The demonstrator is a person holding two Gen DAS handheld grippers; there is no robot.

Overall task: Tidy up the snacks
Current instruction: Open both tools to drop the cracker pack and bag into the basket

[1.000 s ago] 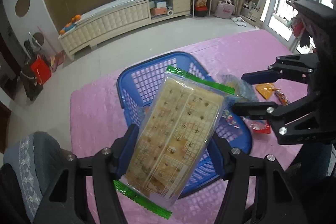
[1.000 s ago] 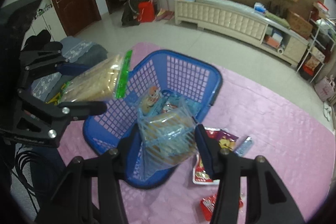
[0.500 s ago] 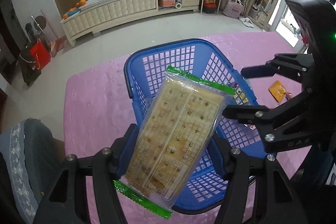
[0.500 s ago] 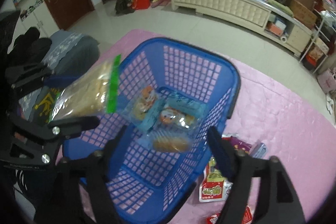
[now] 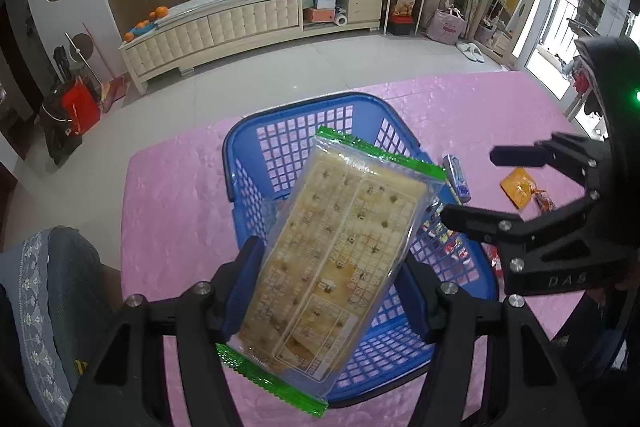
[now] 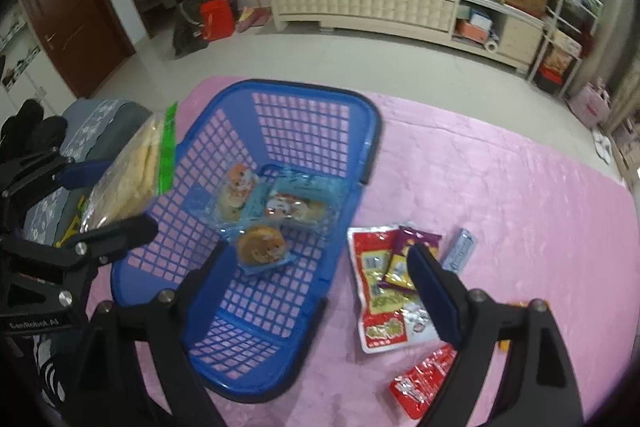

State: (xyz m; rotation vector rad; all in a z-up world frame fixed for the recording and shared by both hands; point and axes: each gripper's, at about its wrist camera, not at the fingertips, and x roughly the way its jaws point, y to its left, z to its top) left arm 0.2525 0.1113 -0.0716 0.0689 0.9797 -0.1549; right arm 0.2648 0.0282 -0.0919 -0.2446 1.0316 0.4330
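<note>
Cracker pack [image 5: 340, 259] pinched in left claw [image 5: 328, 291]; right claw [image 6: 320, 279], just opening, spread empty over basket [image 6: 248, 383].

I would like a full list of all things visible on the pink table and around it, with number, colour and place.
basket: one, blue, on the pink table
table: one, pink cover, under everything
clear bags of small cakes: about three, bluish clear with orange pictures, lying inside the basket
snack packets: several, red, purple, silver-blue and orange, on the table beside the basket
cracker pack: one, clear with green ends, held above the basket
cabinet: one, cream, by the far wall
left gripper: black with blue pads, shut on the cracker pack
right gripper: black with blue pads, open, empty; its jaws have just been opening
</note>
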